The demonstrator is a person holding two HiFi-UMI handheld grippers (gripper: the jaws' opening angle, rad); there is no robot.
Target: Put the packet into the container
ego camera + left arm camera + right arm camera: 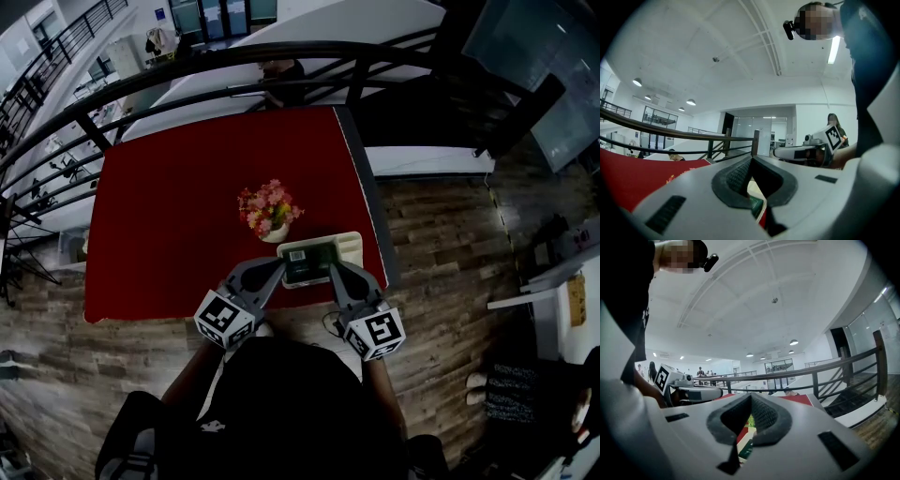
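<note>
You're standing at the near edge of the red-topped desk [187, 206], both arms forward. The dark green flat packet with a pale label [306, 262] lies flat over the left part of the cream rectangular plastic container [352, 246], which sits at the desk's near edge. Whether the packet is sunk inside or only rests across the top can't be told from the head view.

Your left hand-held gripper [279, 269] comes in from the left, its tip right at the packet's left edge. Its own view shows the 2 dark padded jaws clenched, tips meeting. Nothing is pinched between them, and a sliver of cream container and green packet shows through the gap below.

Your right hand-held gripper [334, 271] mirrors it from the right, tip at the packet's right edge. Its jaws are clenched as well, tips together, with red desk and a strip of green packet showing beneath them.

Just behind the container stands the small white pot of pink flowers [270, 211], close to its far left corner. Beyond the desk curves the black metal railing [187, 75], and wood-plank flooring [441, 234] runs to your right.
</note>
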